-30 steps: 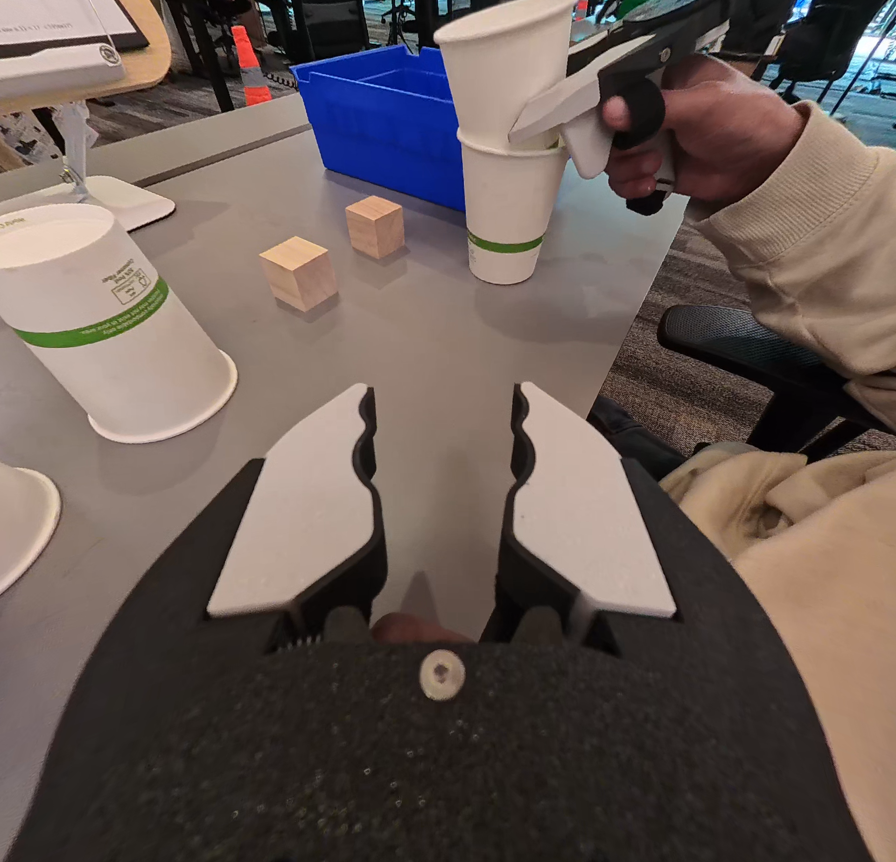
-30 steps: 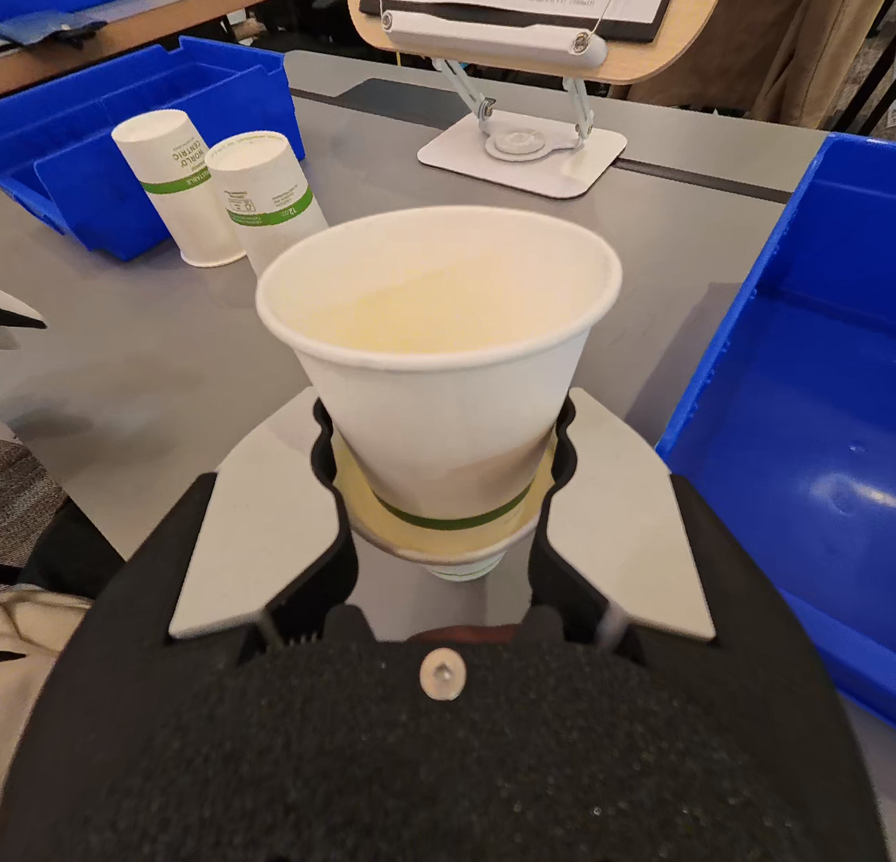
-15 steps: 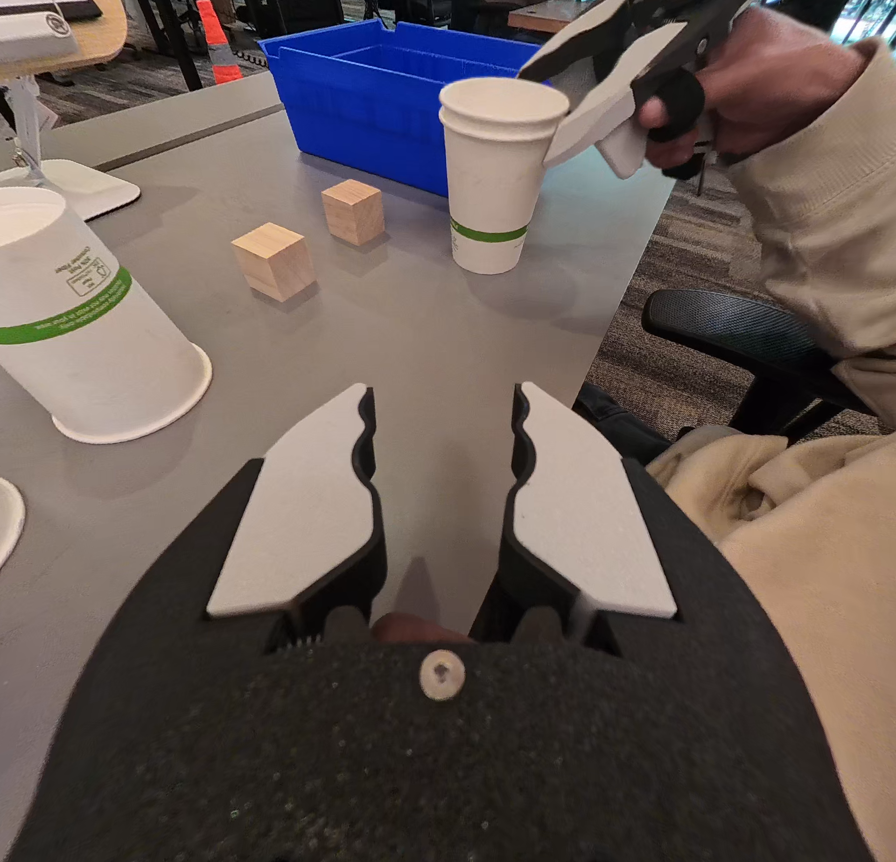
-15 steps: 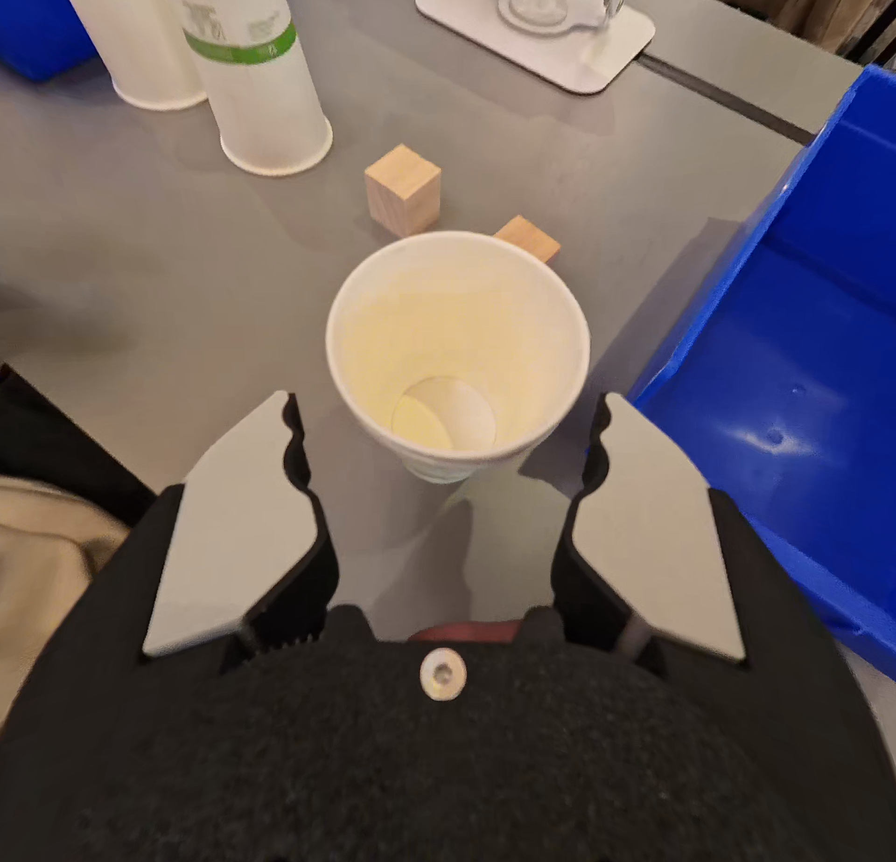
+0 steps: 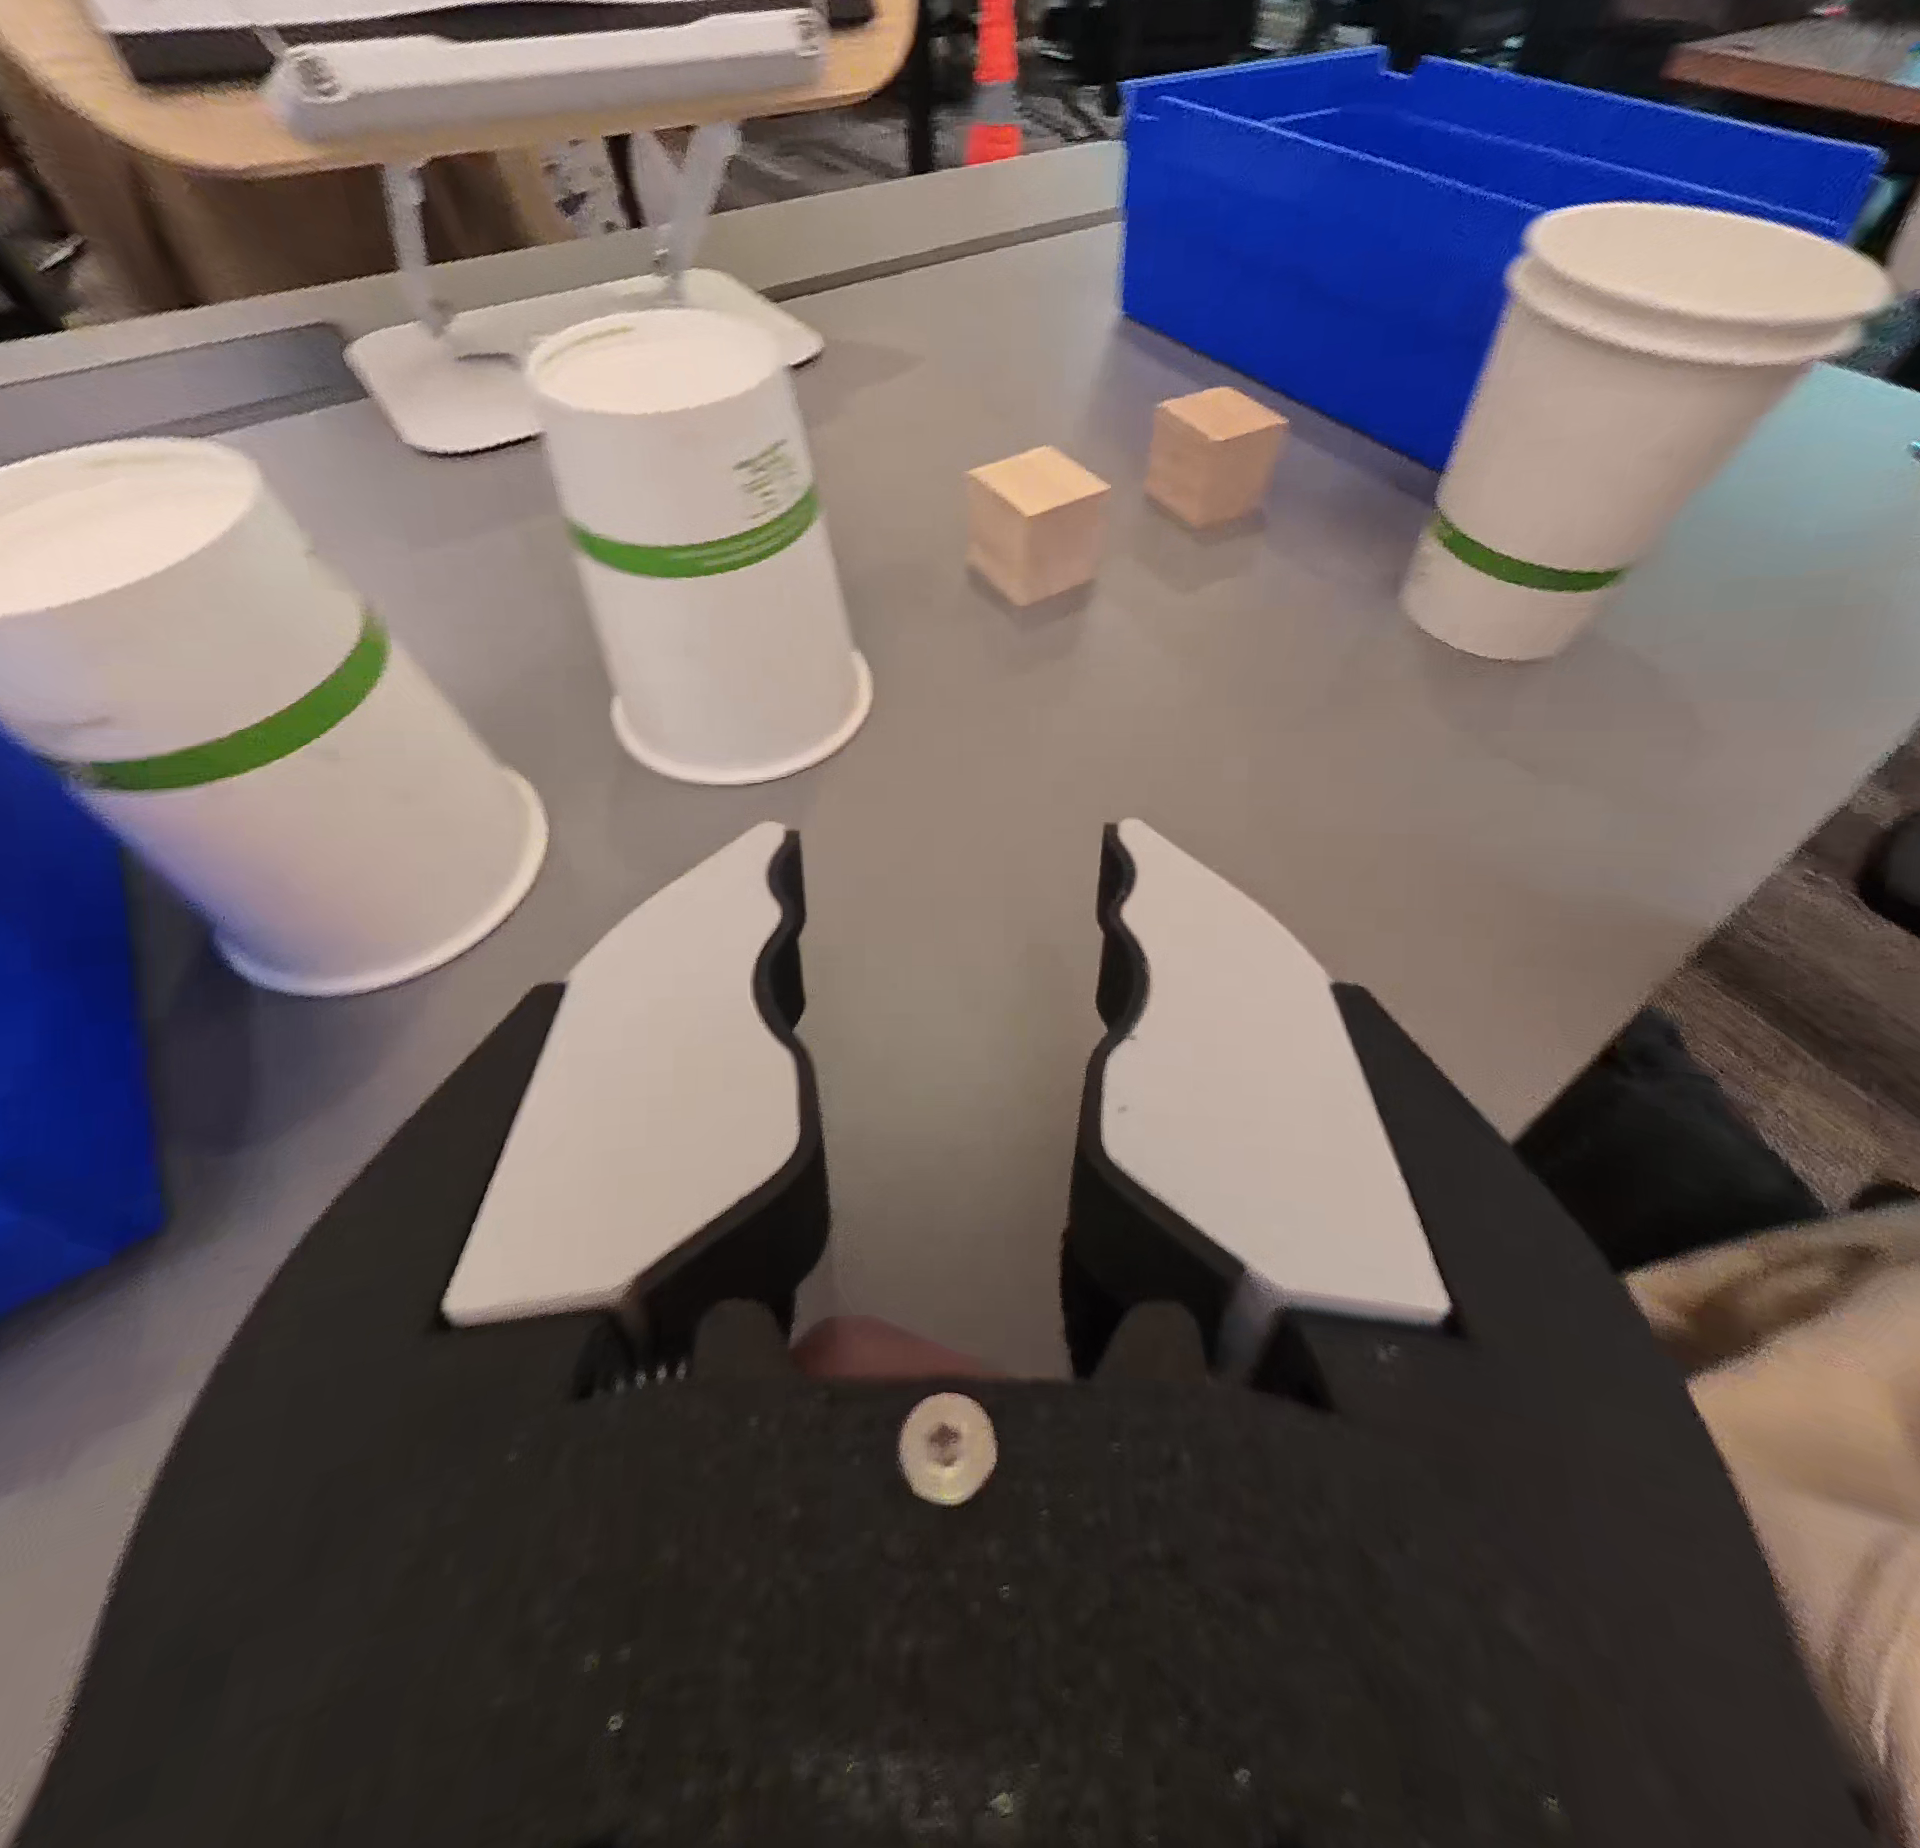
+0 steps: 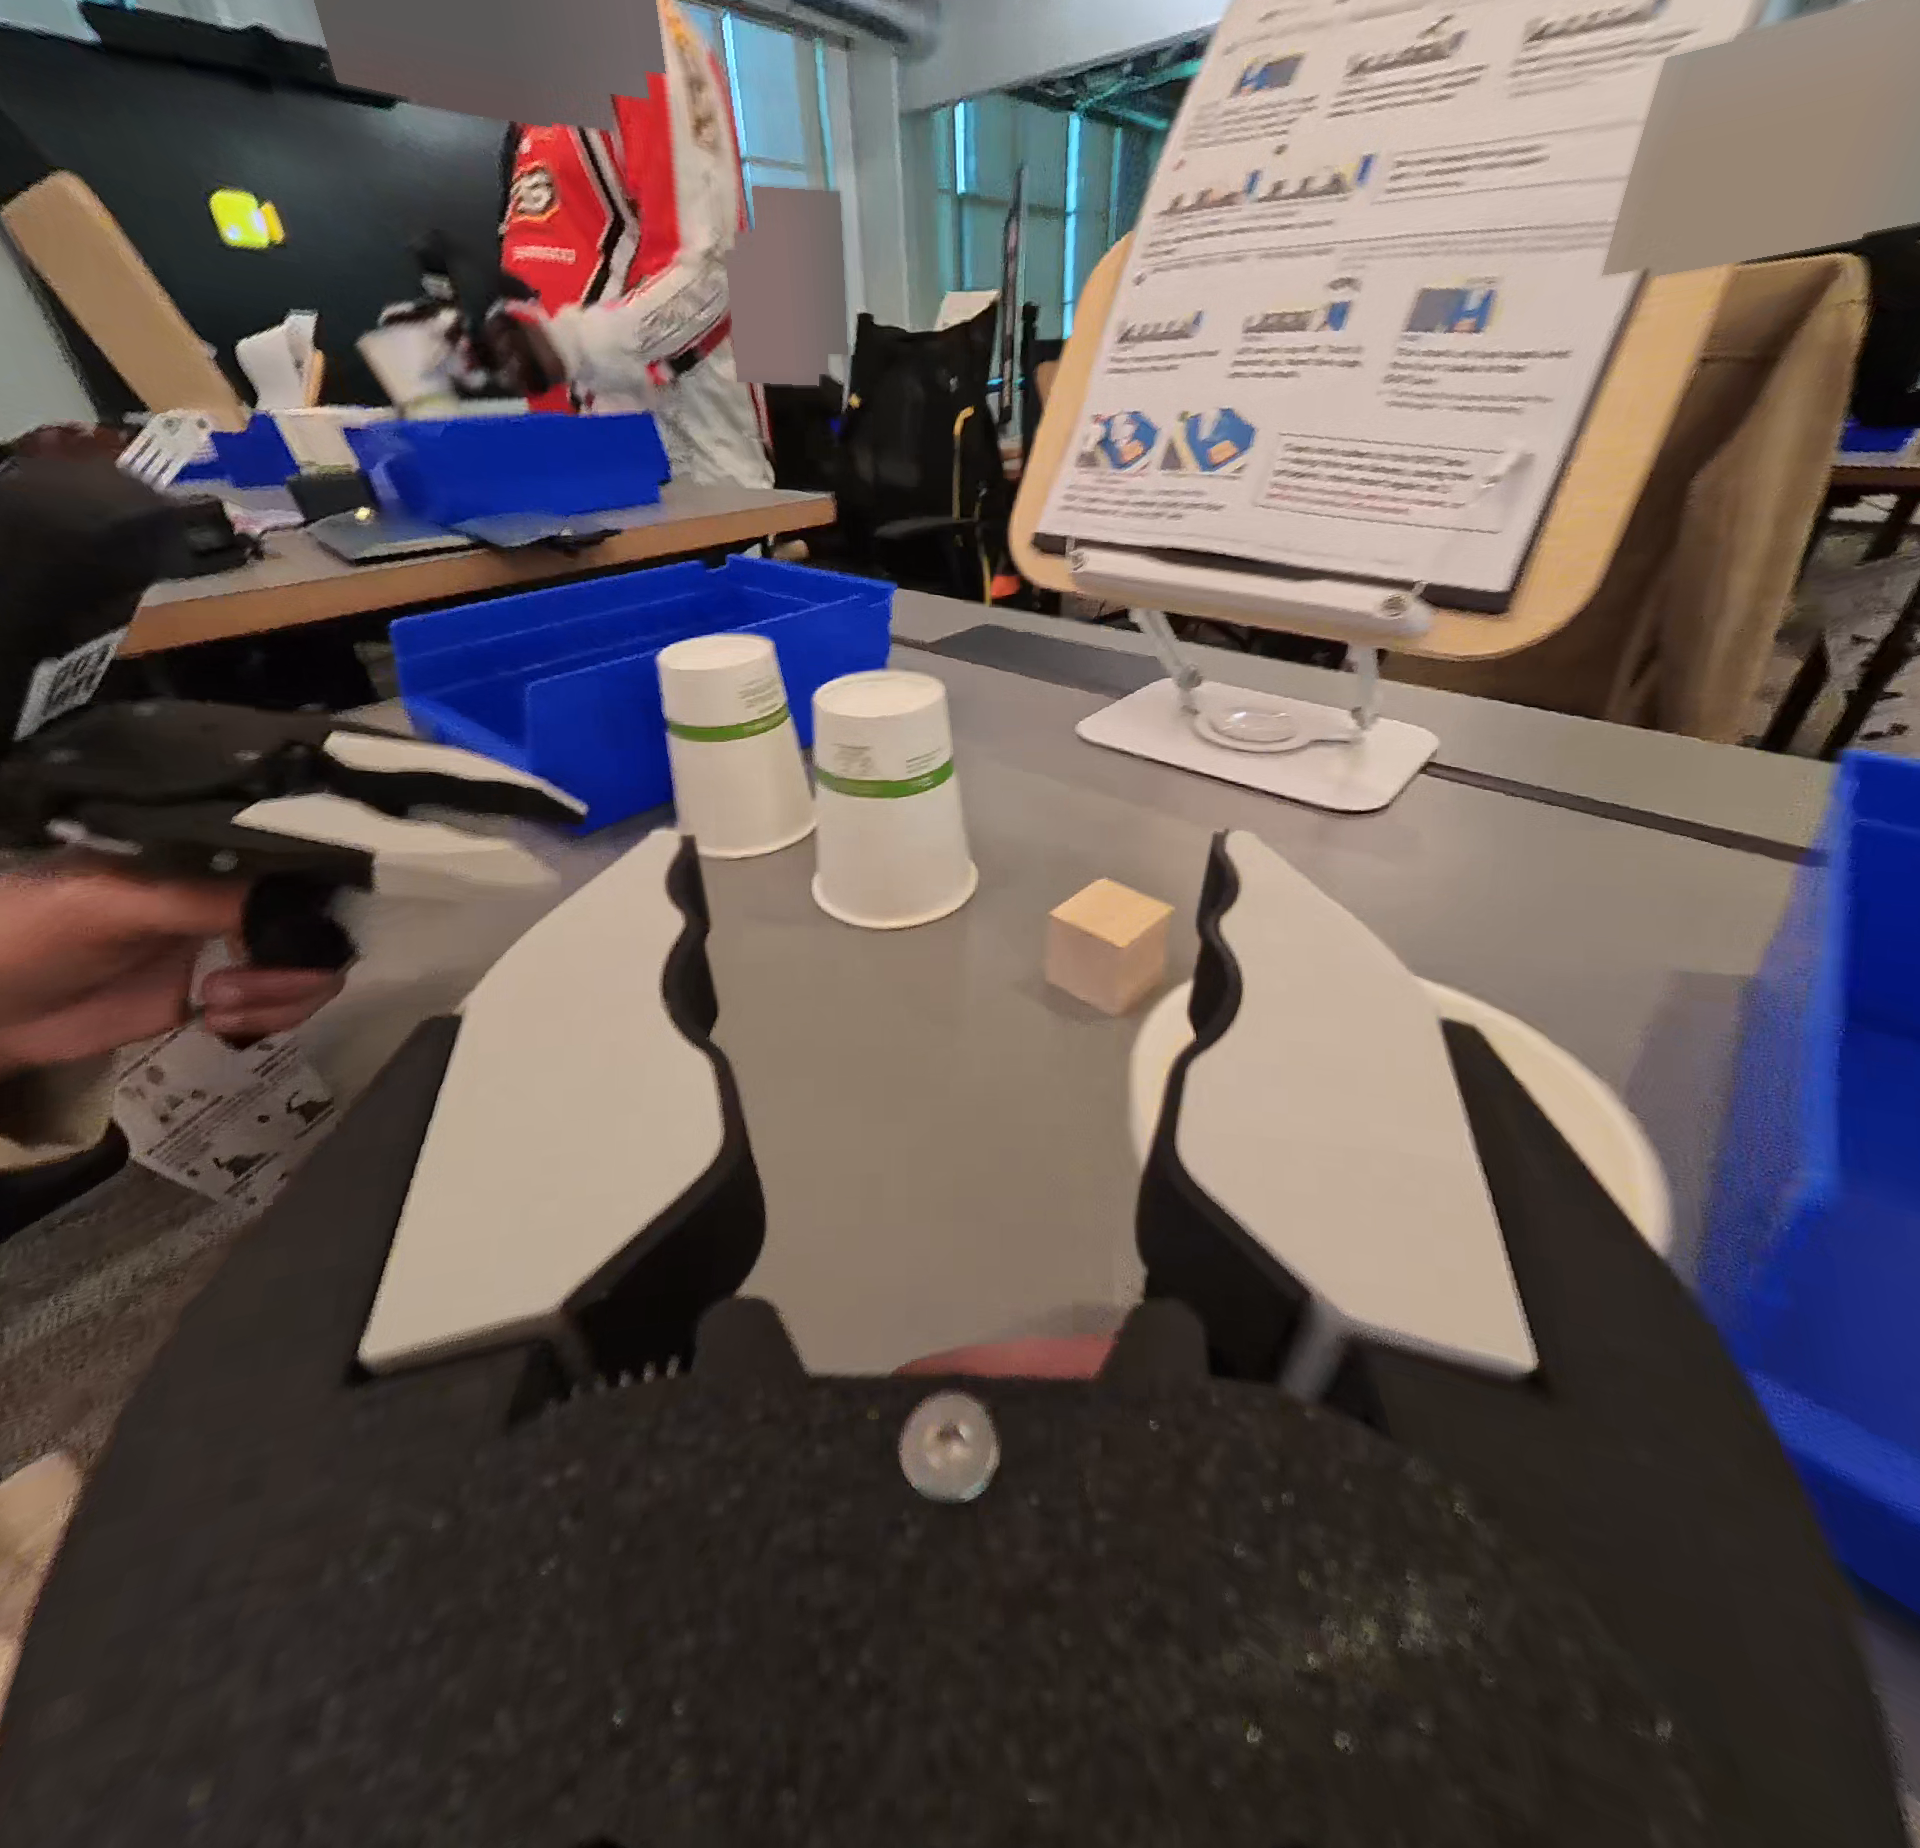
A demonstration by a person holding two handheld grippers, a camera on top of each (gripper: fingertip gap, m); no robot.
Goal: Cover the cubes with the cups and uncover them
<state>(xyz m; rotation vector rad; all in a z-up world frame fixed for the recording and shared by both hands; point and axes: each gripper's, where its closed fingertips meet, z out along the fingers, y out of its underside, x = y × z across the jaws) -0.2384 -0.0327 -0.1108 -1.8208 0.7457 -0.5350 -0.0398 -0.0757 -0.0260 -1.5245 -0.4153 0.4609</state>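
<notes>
Two wooden cubes (image 5: 1034, 525) (image 5: 1216, 456) sit uncovered on the grey table (image 5: 1195, 811). Two white paper cups with green bands stand upside down to their left (image 5: 717, 551) (image 5: 239, 718). Two more cups stand upright, one nested in the other (image 5: 1621, 427), at the right. My left gripper (image 5: 951, 842) is open and empty, low over the table's near part. My right gripper (image 6: 951, 848) is open and empty; the nested cups' rim (image 6: 1558, 1102) shows behind its right finger. The right wrist view shows one cube (image 6: 1107, 941), both upside-down cups (image 6: 732, 749) (image 6: 888, 801) and the left gripper (image 6: 566, 844).
A blue bin (image 5: 1455, 198) stands behind the cubes and another (image 6: 623, 655) behind the upside-down cups. A document stand (image 5: 582, 354) is at the back. The table edge runs along the right (image 5: 1662, 967). A person in a red and white jacket (image 6: 644, 271) stands at a far table.
My right gripper opened, left its cup nested in the upright cup and drew back and up. My left gripper swung left, bringing both upside-down cups into view.
</notes>
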